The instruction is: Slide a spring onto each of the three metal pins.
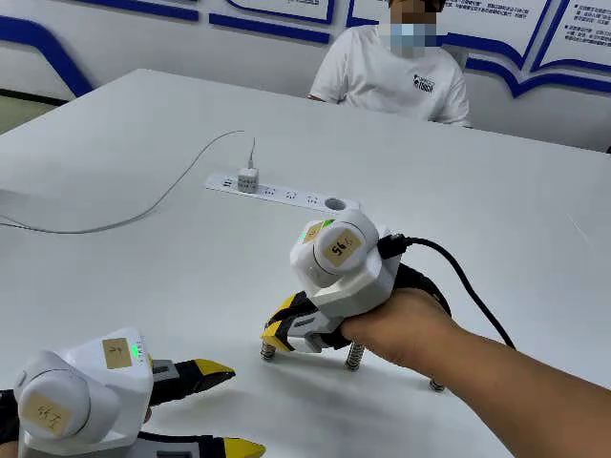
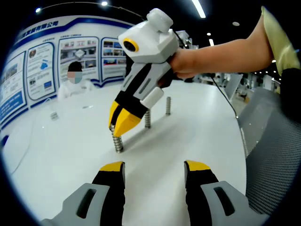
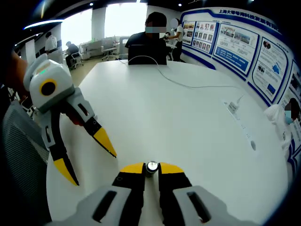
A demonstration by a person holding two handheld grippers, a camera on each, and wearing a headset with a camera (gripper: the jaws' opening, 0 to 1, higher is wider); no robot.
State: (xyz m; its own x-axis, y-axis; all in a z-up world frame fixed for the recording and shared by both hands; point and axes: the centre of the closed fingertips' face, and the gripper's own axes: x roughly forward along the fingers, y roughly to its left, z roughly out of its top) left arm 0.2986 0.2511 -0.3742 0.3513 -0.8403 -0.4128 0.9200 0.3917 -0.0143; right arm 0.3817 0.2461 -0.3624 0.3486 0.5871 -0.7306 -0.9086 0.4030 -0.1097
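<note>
Right tool: your right tool (image 2: 120, 128) points steeply down. Its yellow jaws are closed on the top of the end pin (image 3: 151, 166). The pin's round metal head shows between the tips in the right gripper view.
Left tool: your left tool (image 2: 155, 166) is open, jaws well apart, gripping nothing. You hold it low by the worktop (image 1: 143, 286), near the end pin and aimed at it, not touching.
Spring: a spring (image 2: 117, 142) sits on the end pin. Its coils show from just below the right tool's tips down to the worktop.
Middle pin (image 1: 354, 356): upright, with coils showing along it.
Far pin (image 1: 436, 385): upright, just under your forearm (image 1: 496, 382). It is too small to tell whether it carries a spring.
Row: the three pins stand in a line on the worktop, apart from one another.
Background: a power strip (image 1: 282, 194) with a white plug (image 1: 248, 179) and cable (image 1: 143, 215) lies well beyond the pins. A person (image 1: 391, 76) sits at the far side.
</note>
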